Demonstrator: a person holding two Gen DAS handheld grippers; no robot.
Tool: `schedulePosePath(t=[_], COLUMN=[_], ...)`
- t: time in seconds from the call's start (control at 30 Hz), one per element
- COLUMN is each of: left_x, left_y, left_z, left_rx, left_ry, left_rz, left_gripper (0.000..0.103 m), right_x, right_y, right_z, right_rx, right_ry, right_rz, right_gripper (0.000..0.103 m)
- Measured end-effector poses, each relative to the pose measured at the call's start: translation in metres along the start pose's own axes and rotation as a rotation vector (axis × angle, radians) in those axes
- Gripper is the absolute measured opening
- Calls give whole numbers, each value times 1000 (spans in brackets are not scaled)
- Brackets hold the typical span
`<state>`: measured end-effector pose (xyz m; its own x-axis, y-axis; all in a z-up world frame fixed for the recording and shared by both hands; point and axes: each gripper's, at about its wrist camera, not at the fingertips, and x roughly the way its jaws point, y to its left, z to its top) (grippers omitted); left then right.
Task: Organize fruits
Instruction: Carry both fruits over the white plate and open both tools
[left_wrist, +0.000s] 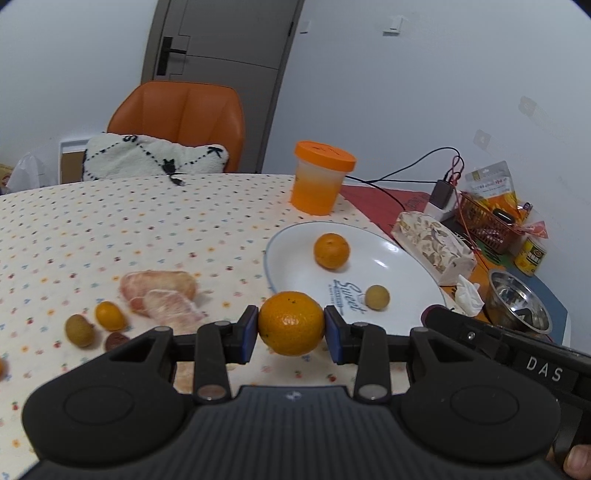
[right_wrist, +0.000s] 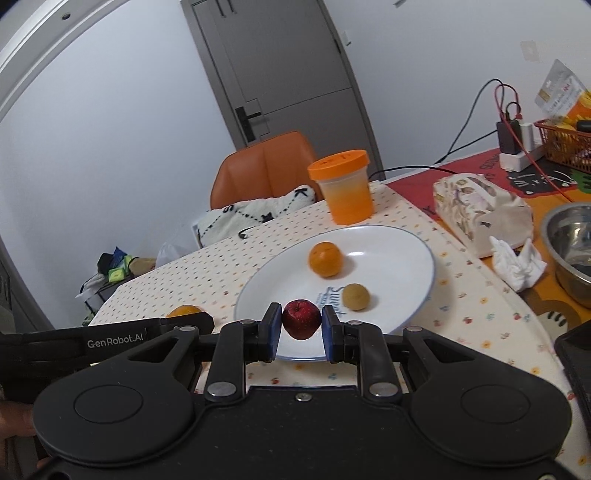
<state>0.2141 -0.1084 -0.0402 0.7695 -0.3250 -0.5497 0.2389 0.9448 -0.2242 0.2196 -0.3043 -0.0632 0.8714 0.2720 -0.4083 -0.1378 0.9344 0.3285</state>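
My left gripper (left_wrist: 291, 325) is shut on a mandarin orange (left_wrist: 291, 322), held just left of the white plate (left_wrist: 402, 266). My right gripper (right_wrist: 302, 322) is shut on a small dark red fruit (right_wrist: 301, 318) over the plate's near rim (right_wrist: 413, 254). On the plate lie another mandarin (left_wrist: 331, 250) (right_wrist: 325, 259) and a tan longan (left_wrist: 377, 297) (right_wrist: 355, 296). On the dotted tablecloth to the left lie peeled pomelo segments (left_wrist: 162, 291), a small kumquat (left_wrist: 110, 315), a longan (left_wrist: 79, 330) and a dark round fruit (left_wrist: 116, 340).
An orange-lidded jar (left_wrist: 320, 178) (right_wrist: 344, 186) stands behind the plate. A patterned tissue box (right_wrist: 480, 214), crumpled tissue (right_wrist: 517, 264), steel bowl (right_wrist: 570, 247), red basket (left_wrist: 487, 225) and charger with cables (left_wrist: 441, 195) crowd the right. An orange chair with a cushion (left_wrist: 155, 157) stands beyond the table.
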Motion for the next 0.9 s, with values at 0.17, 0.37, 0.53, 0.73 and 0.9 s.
schedulePosePath(t=[0.17,0.37,0.53,0.73,0.9], left_x=[9,22,33,44,51], left_y=[-12,-20,-23,-30,-35], left_z=[2,5,7,8,12], left_rx=[21,37,44,54,48], left_ry=[9,25,43,57,69], left_rz=[-5,0,3,-2,-9], left_gripper=[37,37,37,37,37], right_x=[4,12,20,19,14], right_y=[-12,-20,-29,-36,-40], right_z=[0,0,0,0,-2], right_rx=[24,39,57,76,79], right_ry=[-3,1,14,9,12], right_rz=[-4,5,-5,-8,-17], right_gripper=[22,22,22,30,41])
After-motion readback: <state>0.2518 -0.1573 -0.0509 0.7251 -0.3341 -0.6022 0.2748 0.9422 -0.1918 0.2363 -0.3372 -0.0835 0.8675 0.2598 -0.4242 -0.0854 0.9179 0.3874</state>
